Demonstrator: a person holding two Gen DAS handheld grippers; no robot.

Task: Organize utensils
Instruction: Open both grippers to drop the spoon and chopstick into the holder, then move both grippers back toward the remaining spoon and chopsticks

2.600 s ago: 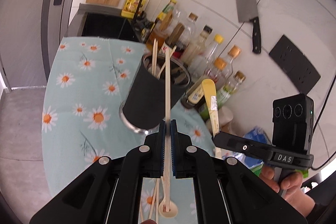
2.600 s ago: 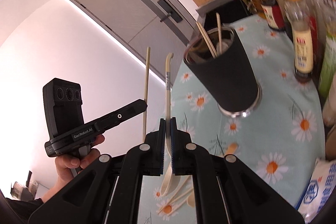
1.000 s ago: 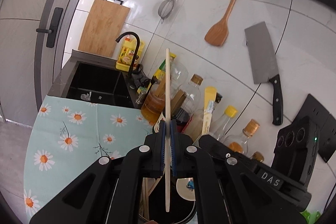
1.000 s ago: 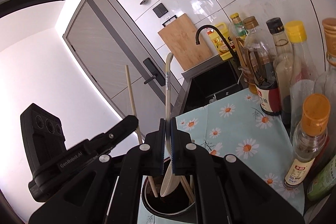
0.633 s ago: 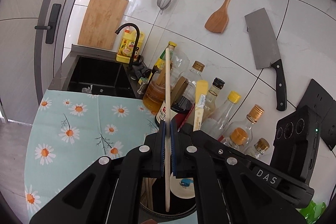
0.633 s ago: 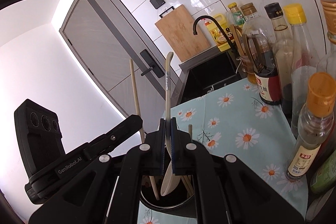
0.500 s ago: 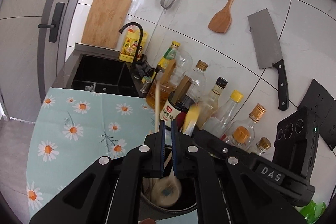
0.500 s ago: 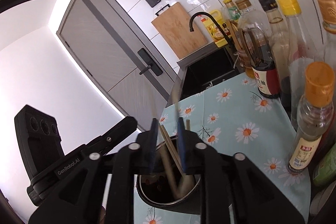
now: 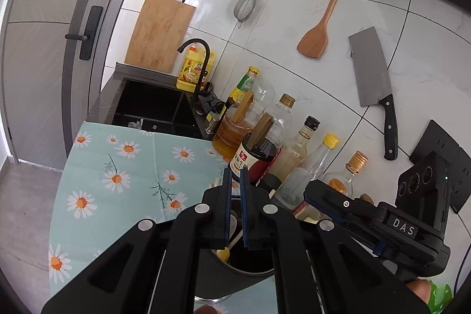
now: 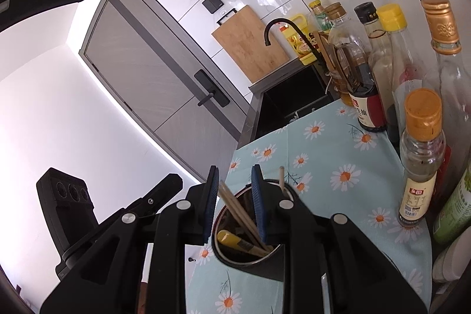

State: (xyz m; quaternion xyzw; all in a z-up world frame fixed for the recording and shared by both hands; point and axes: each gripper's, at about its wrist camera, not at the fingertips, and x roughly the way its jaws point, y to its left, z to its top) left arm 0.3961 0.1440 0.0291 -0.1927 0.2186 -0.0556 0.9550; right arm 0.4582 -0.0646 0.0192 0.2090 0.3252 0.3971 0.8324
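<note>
Now both the left tool (image 9: 234,206) and right tool (image 10: 234,203) gape empty above the holder (image 10: 250,262).

The lower body of the black utensil cup (image 9: 235,278) is masked by the left gripper (image 9: 234,187), and in the right wrist view its near rim is covered by the right gripper (image 10: 234,190). The lower ends of the chopsticks (image 10: 235,206) and the yellow-handled utensil (image 10: 232,239) are lost in the cup's dark interior. A green bottle (image 10: 454,214) is cut off by the frame edge, and the label print on the small orange-capped bottle (image 10: 421,155) is too small to be read.
</note>
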